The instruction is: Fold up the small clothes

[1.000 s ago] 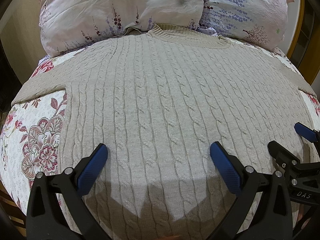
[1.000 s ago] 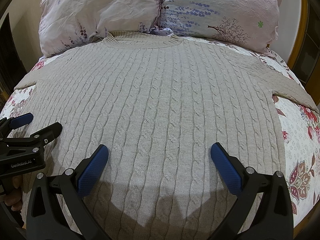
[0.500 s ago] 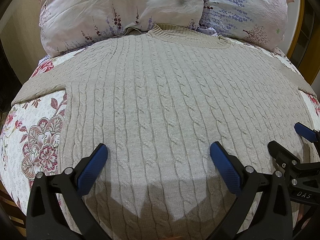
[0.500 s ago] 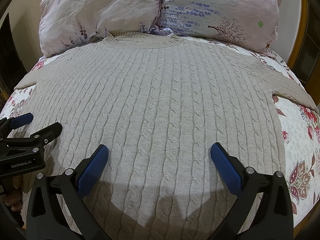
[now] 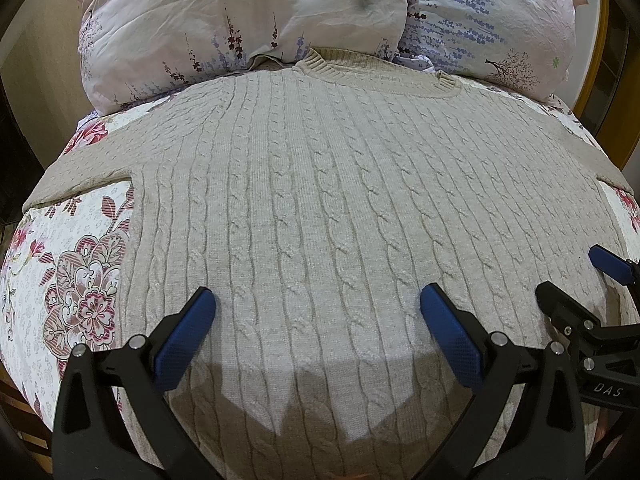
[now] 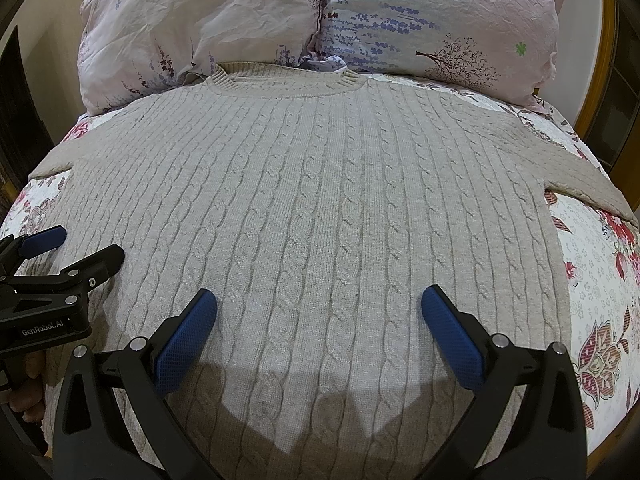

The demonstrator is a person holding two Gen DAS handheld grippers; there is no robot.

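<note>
Nothing's folded yet: sweater point(image 5: 320, 220) lies flat on the bed point(image 5: 60, 272), both grippers point(image 5: 316, 320) point(image 6: 318, 320) hovering near its hem, fingers spread, grasping nothing.

Beige cable-knit sweater point(image 5: 320, 208) lies flat, unfolded (sleeves spread sideways), ribbed collar toward the far end

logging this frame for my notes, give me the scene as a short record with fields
garment: beige cable-knit sweater, spread flat, unfolded, neckline toward the pillows
surface: floral-print bedspread
behind: two floral pillows side by side
left gripper: open, over the lower sweater, holding nothing
right gripper: open, over the lower sweater, holding nothing
sleeves: both spread outward
</note>
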